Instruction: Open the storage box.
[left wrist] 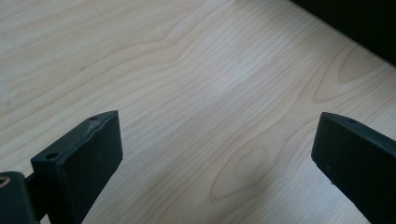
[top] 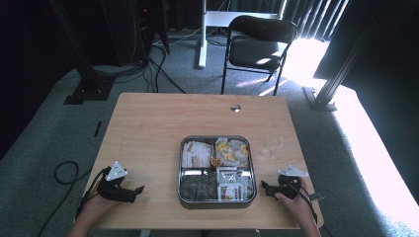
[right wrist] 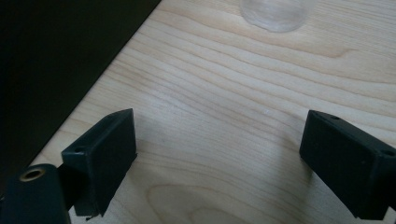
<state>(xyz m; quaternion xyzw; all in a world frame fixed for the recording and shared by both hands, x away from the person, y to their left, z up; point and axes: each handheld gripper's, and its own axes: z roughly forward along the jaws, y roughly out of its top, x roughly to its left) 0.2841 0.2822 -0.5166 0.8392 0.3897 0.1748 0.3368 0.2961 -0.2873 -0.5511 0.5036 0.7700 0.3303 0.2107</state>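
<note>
- We hold the left gripper low at the near left, hand gripping it from behind, forearm entering from the bottom edge.
- Left jaws stand wide apart in the left gripper view, nothing between them; they point inward, toward the right.
- Right gripper sits at the near right, hand wrapped around its body.
- Right jaws likewise spread wide, nothing held.
- Both appear to hover just above the surface; contact is hard to judge.
</note>
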